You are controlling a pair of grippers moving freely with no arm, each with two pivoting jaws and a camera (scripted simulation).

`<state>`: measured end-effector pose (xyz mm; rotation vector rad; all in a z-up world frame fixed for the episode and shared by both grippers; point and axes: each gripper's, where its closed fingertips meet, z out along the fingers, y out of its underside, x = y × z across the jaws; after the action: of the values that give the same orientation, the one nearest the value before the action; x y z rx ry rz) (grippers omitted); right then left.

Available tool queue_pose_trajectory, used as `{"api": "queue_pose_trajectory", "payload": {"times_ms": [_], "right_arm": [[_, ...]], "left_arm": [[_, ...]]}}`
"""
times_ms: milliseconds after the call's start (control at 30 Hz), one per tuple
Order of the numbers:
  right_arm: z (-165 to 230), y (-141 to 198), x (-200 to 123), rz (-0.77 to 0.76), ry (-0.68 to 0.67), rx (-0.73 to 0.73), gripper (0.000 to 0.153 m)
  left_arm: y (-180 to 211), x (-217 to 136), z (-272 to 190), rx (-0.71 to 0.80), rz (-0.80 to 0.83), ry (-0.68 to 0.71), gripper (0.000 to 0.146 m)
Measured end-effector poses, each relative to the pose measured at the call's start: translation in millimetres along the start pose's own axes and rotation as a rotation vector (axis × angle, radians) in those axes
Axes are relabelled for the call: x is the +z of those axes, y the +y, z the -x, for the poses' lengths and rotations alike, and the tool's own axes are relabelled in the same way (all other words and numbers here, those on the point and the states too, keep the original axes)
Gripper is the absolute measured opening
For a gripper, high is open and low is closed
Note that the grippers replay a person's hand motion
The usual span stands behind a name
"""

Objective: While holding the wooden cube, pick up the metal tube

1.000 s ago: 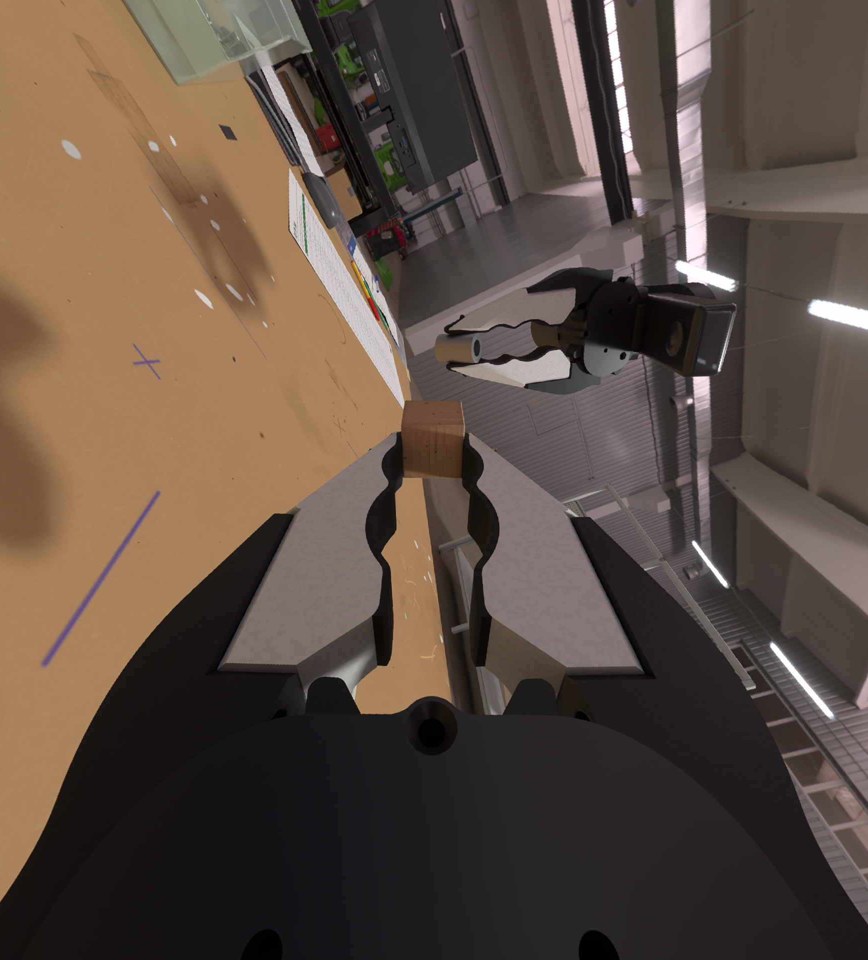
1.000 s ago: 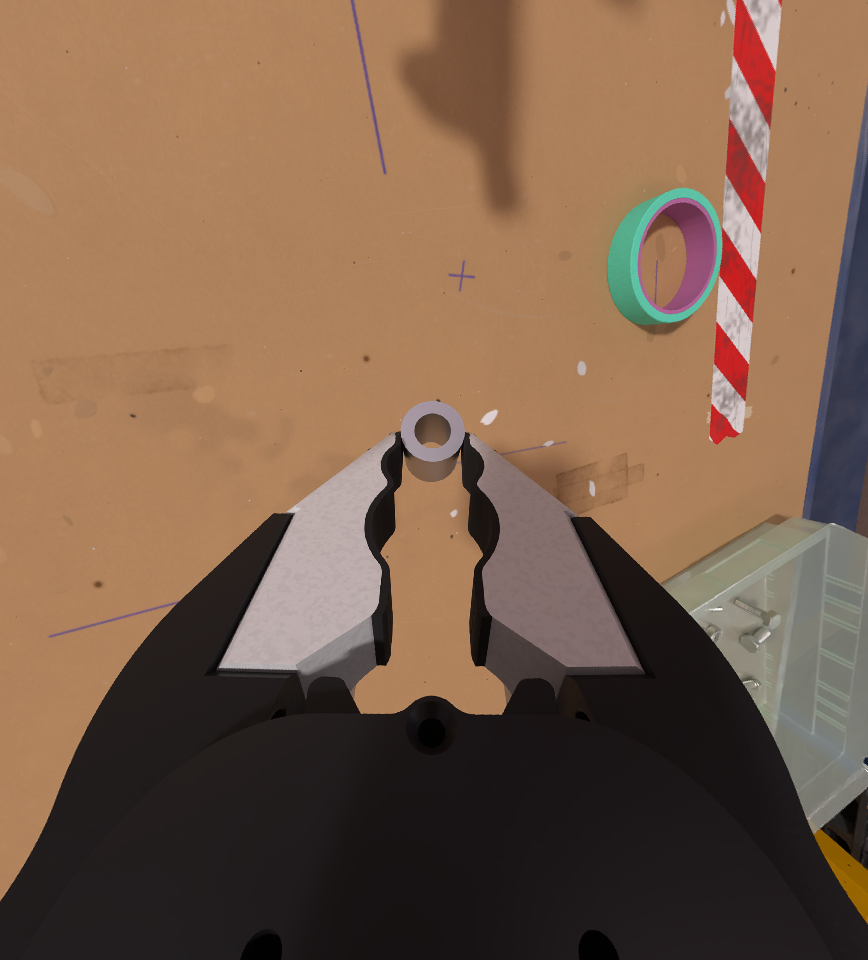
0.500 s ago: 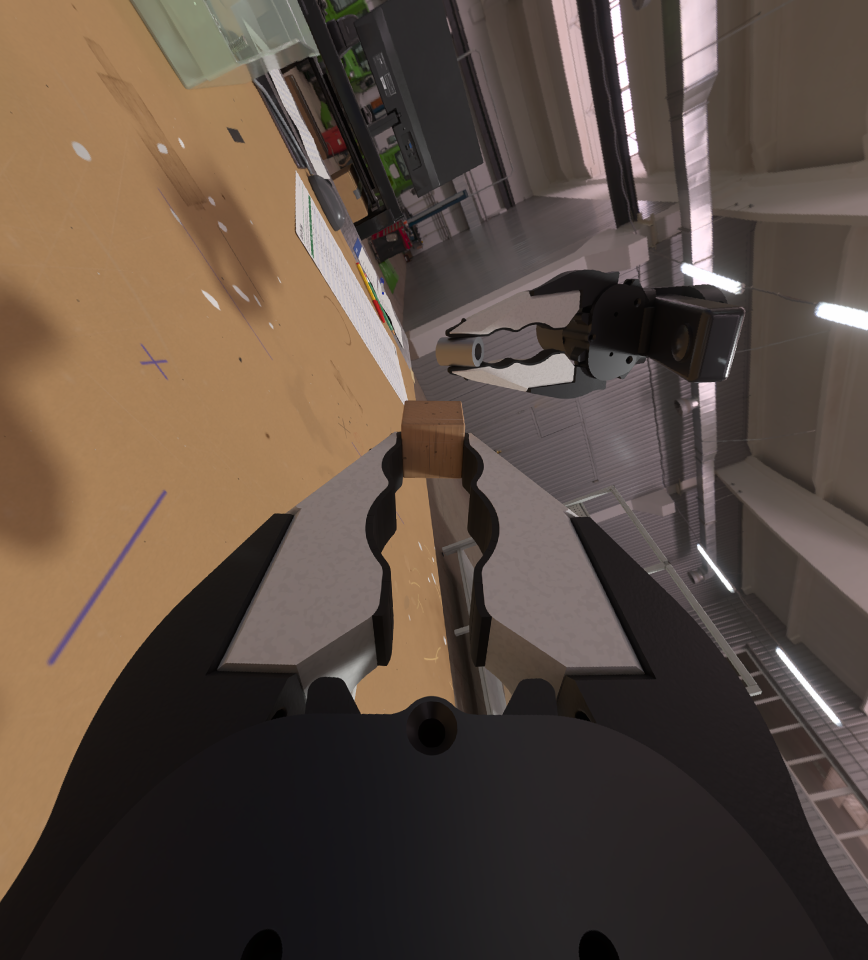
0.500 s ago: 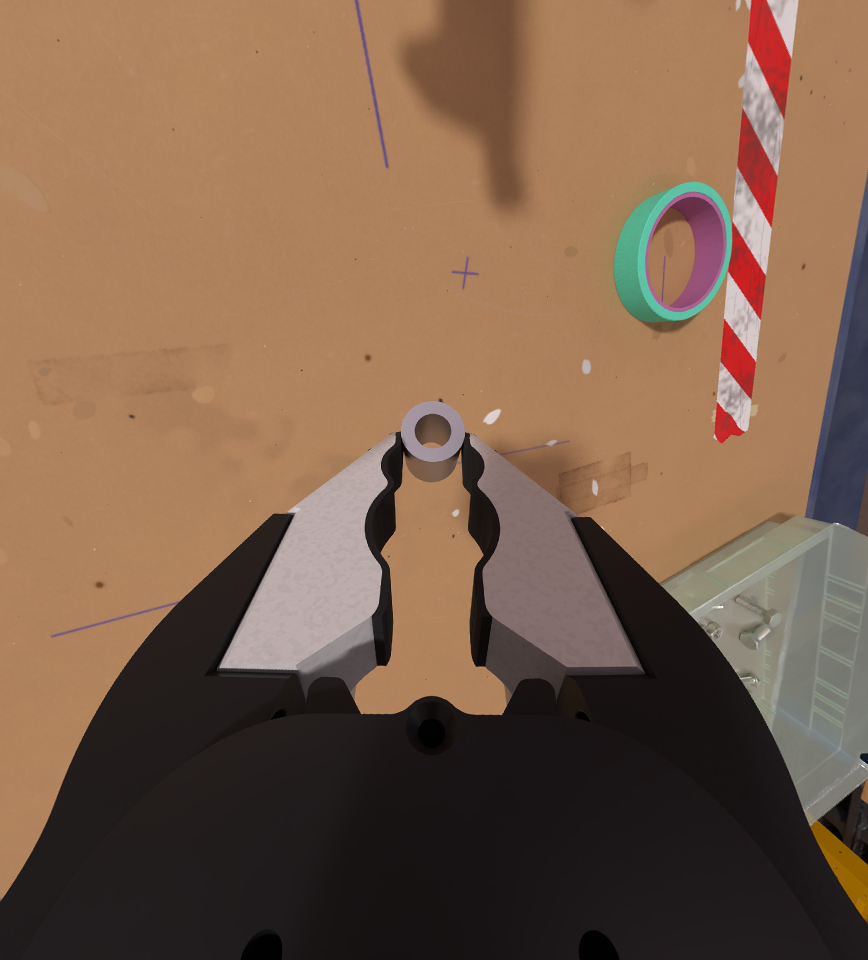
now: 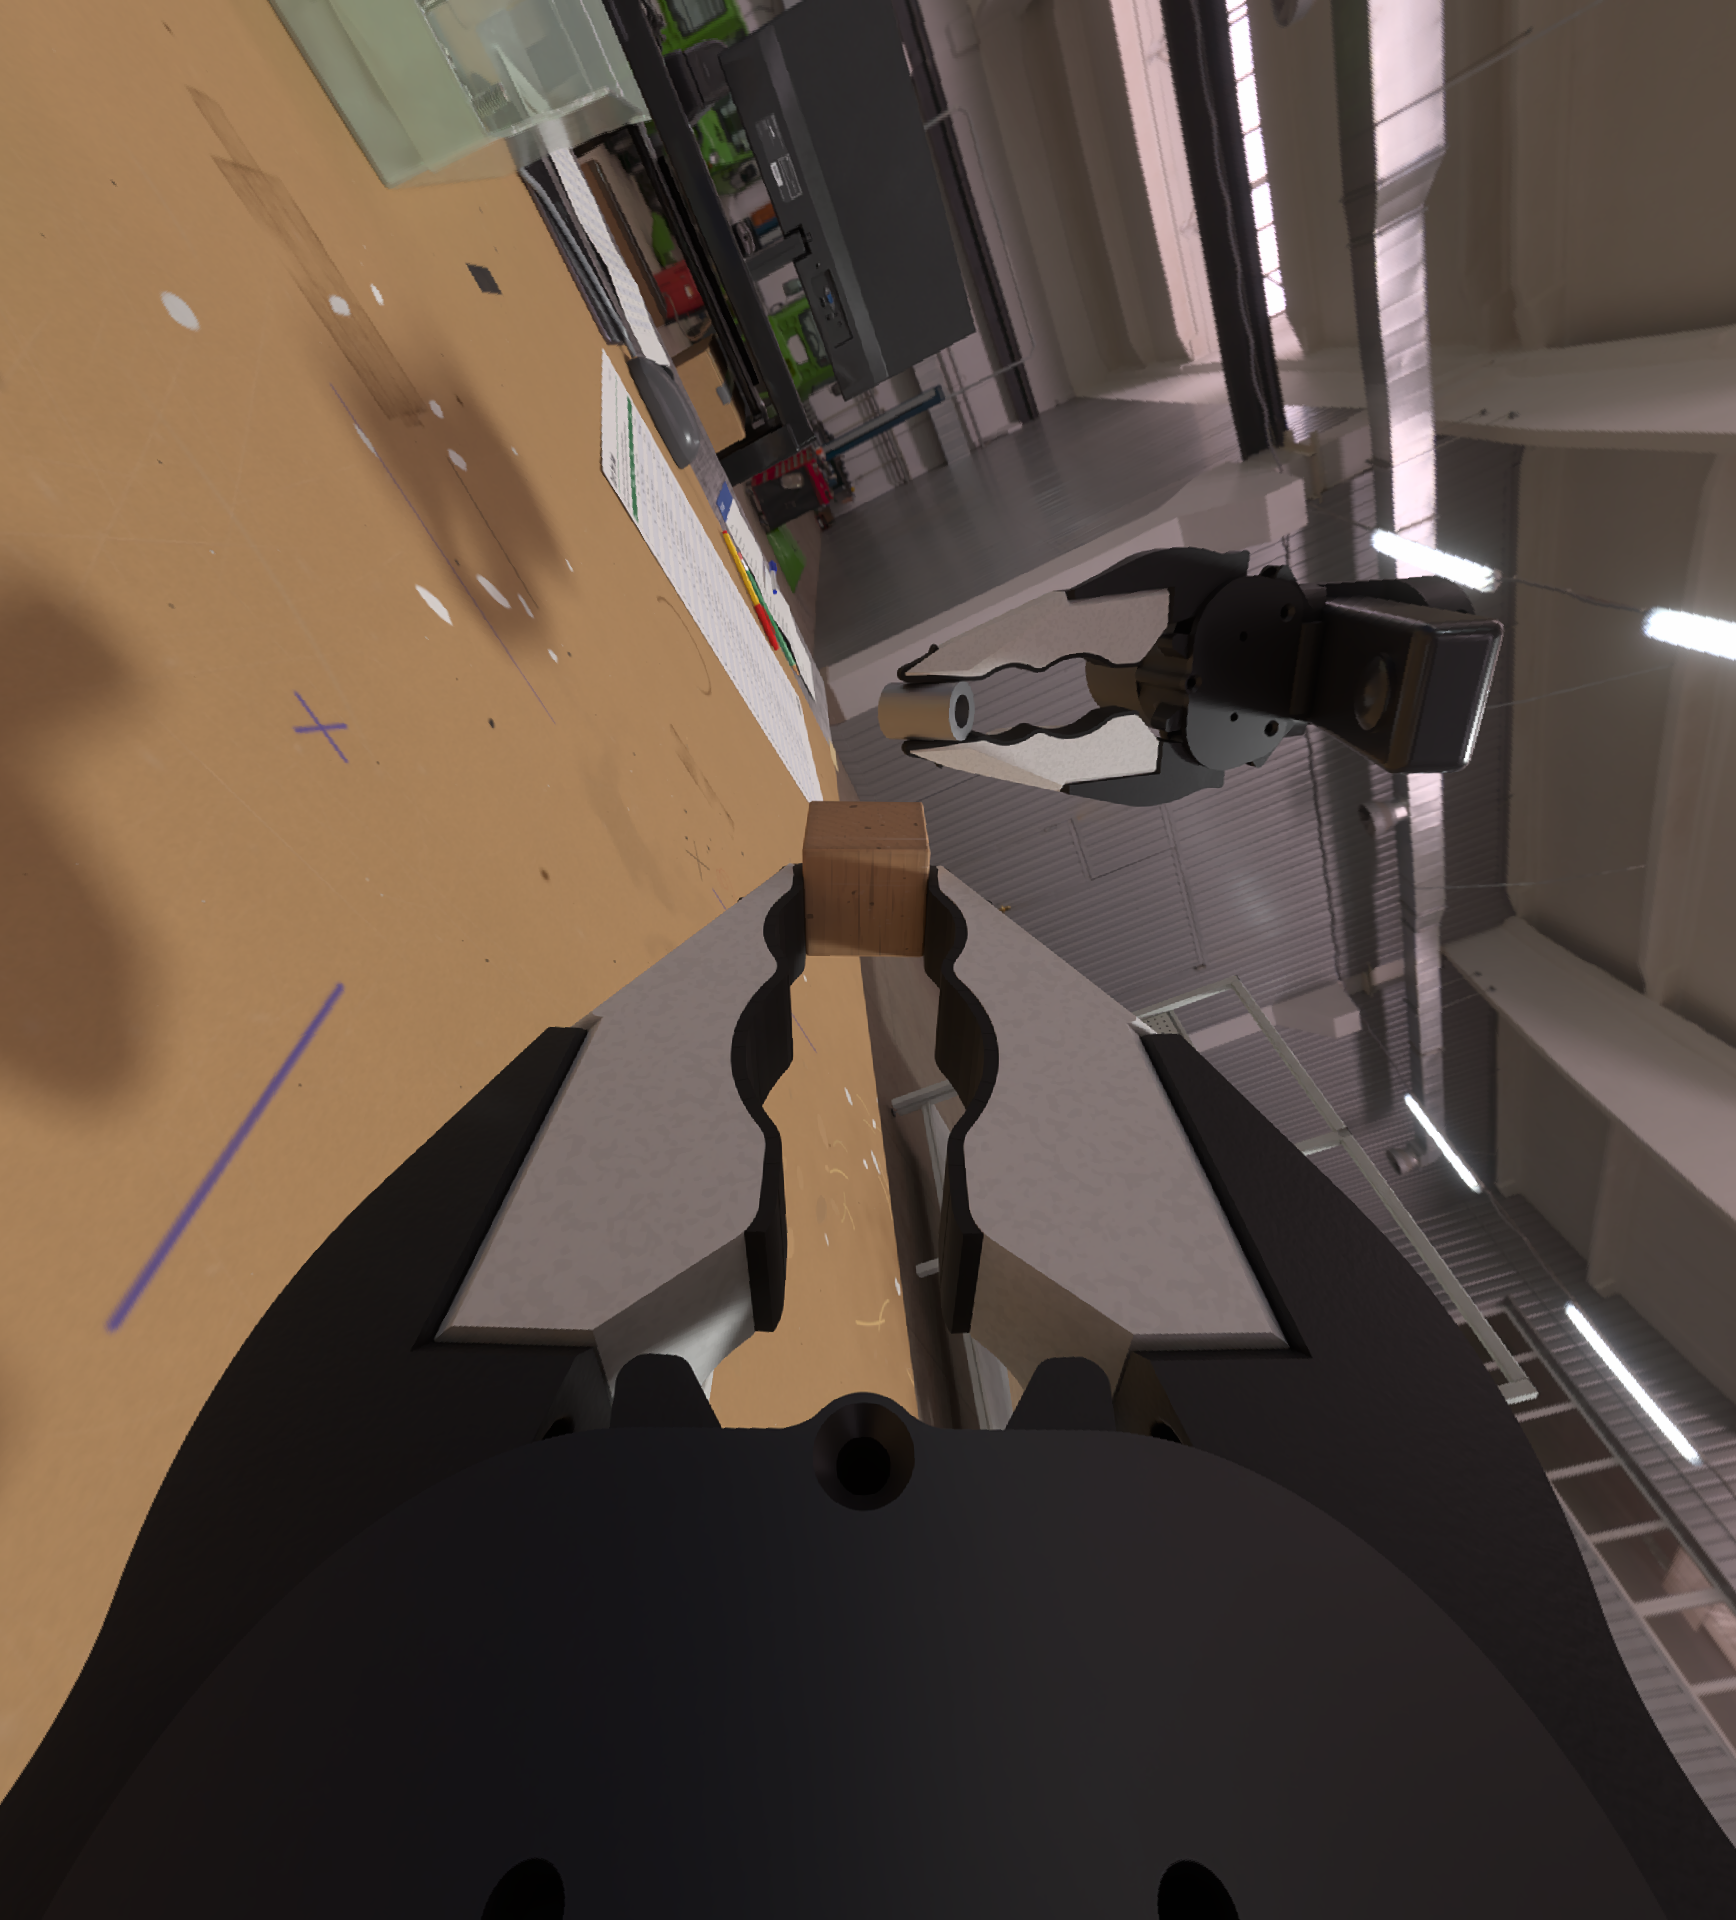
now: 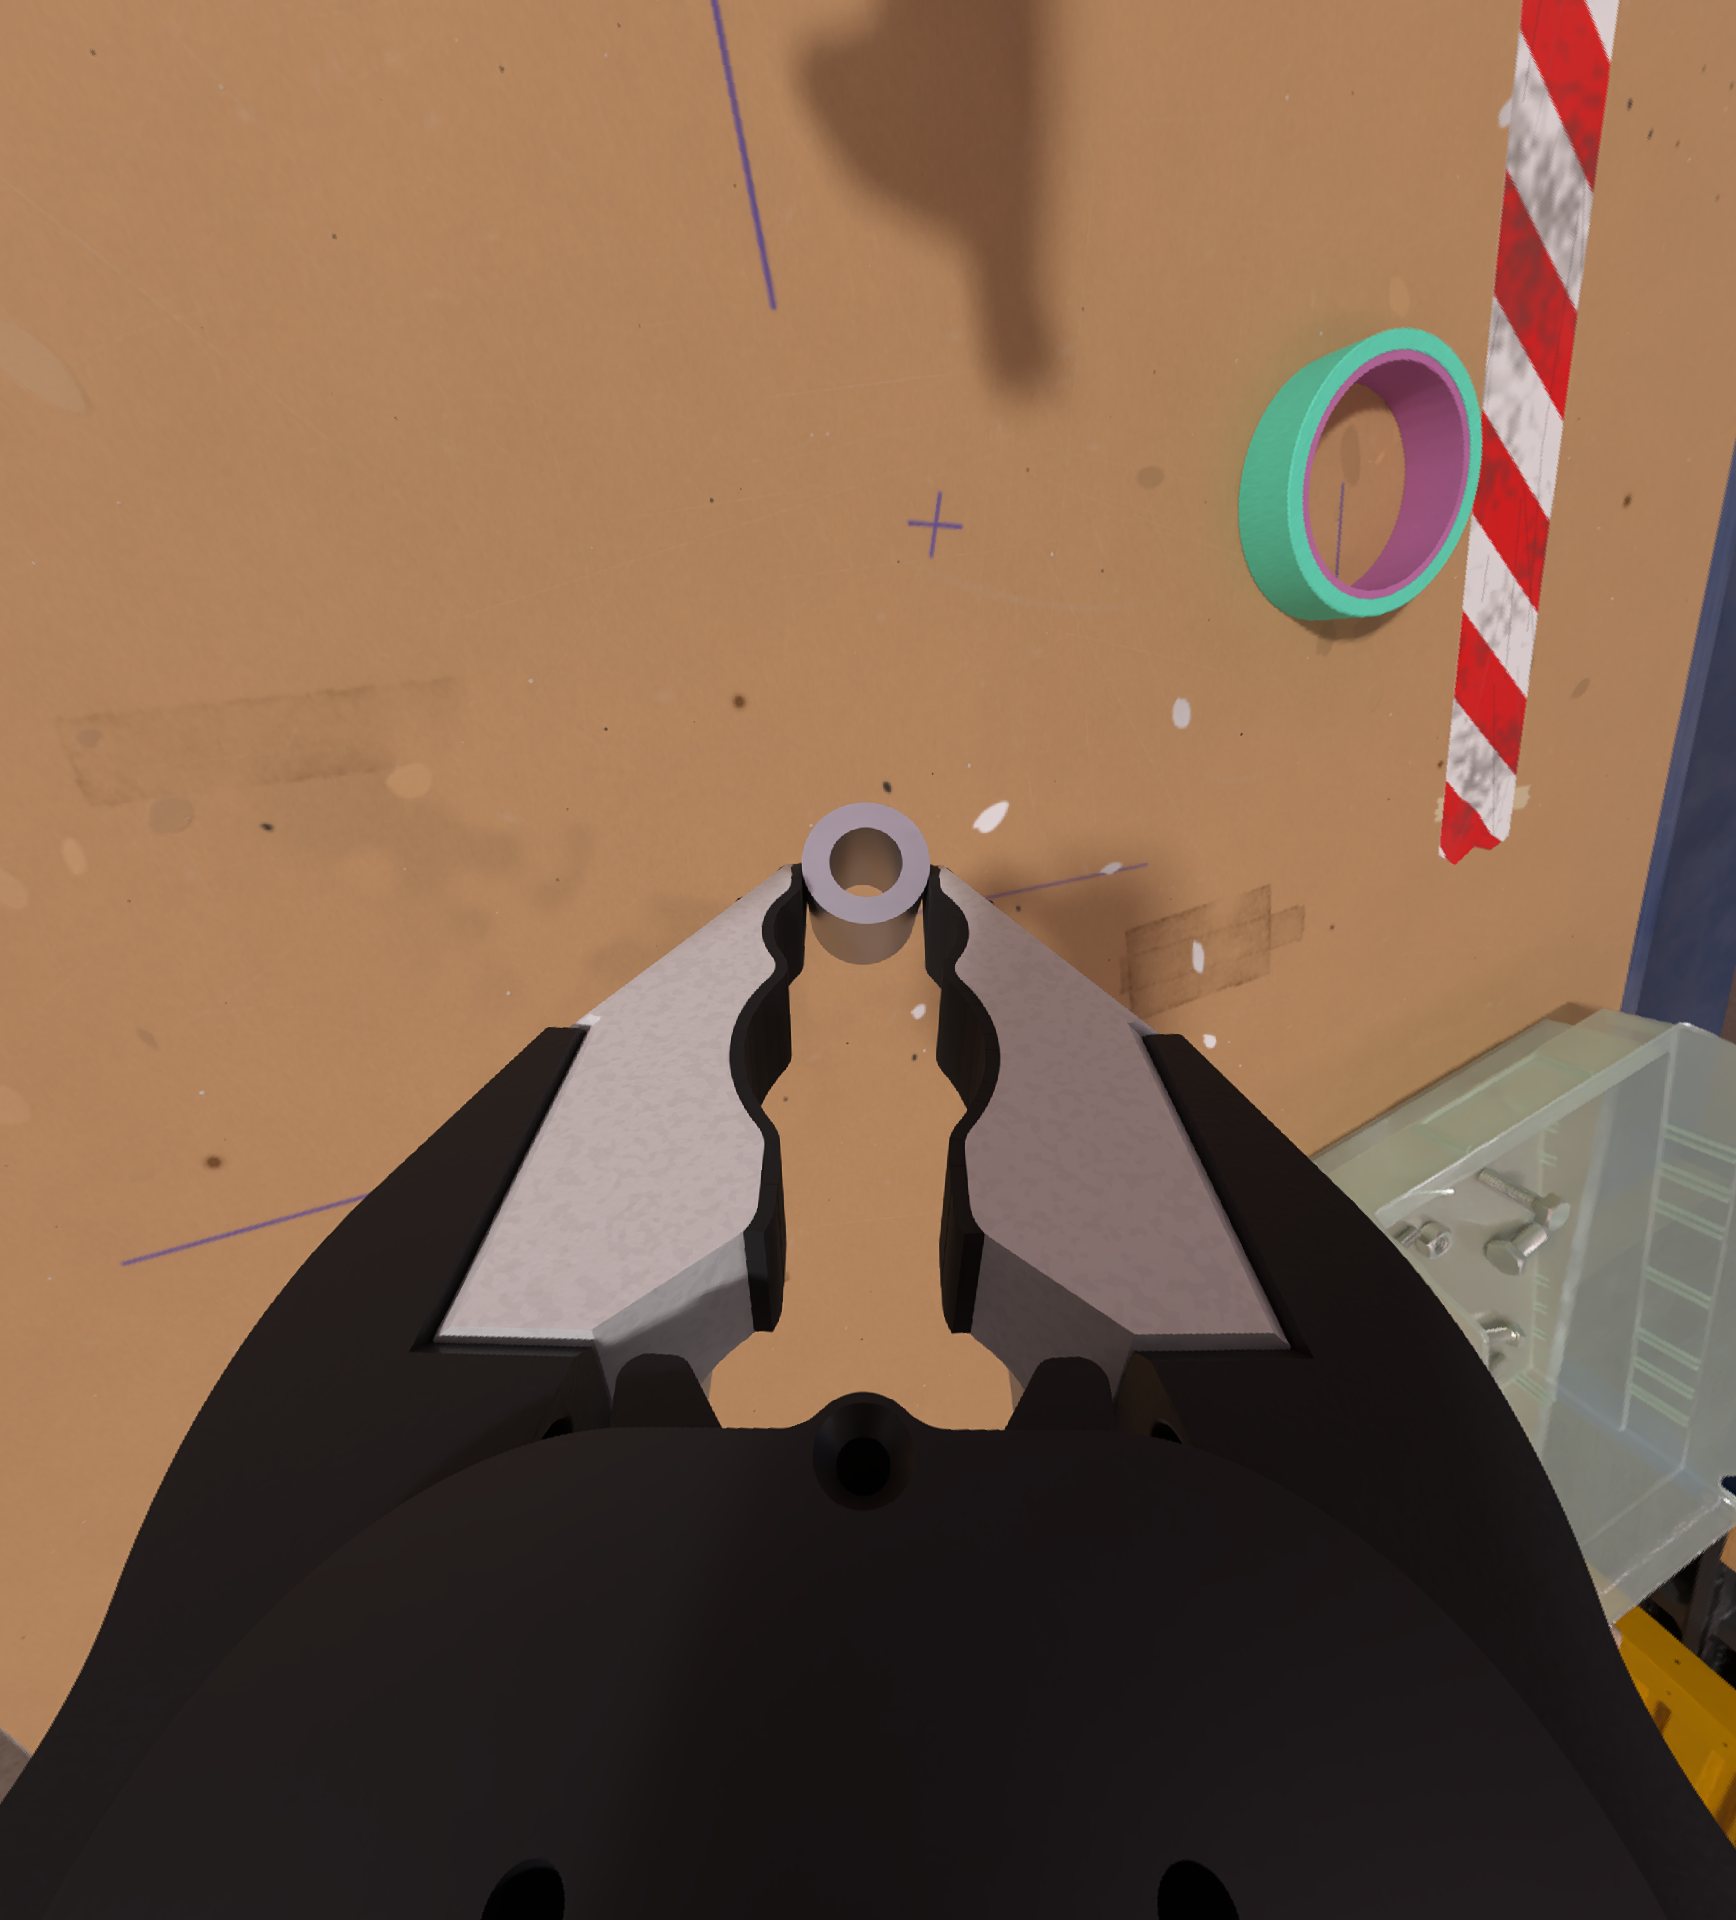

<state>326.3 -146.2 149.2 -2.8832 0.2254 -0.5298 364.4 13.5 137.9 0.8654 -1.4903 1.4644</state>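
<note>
Both grippers are loaded and clear of the brown workbench (image 6: 428, 468): the right gripper (image 6: 864, 883) is closed to a narrow gap around the metal tube (image 6: 864, 868), pinched at its very fingertips, with the tube's long axis running forward along the fingers so its open bore faces the camera. Seen from the left wrist view, that same tube (image 5: 926, 714) pokes out leftward toward the bench, up and to the right of the wooden cube (image 5: 864, 894), the 2 objects near but apart. The left gripper (image 5: 864, 904) is clamped on the cube, also only at its tips. A green tape roll (image 6: 1357, 473) and a clear bin (image 6: 1612, 1278) of bolts sit on the bench far right. Judged from this, the pickup looks essentially complete; the shallow tip grips are the likeliest risk of a slip.
</note>
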Motion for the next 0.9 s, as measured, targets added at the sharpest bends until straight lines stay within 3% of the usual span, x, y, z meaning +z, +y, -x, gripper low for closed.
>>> {"api": "queue_pose_trajectory", "payload": {"times_ms": [900], "right_arm": [[-3.4, 1.2, 6.1, 0.07, 0.038, 0.002, 0.022]], "left_arm": [[-0.7, 0.2, 1.7, 0.005, -0.011, -0.014, 0.021]]}}
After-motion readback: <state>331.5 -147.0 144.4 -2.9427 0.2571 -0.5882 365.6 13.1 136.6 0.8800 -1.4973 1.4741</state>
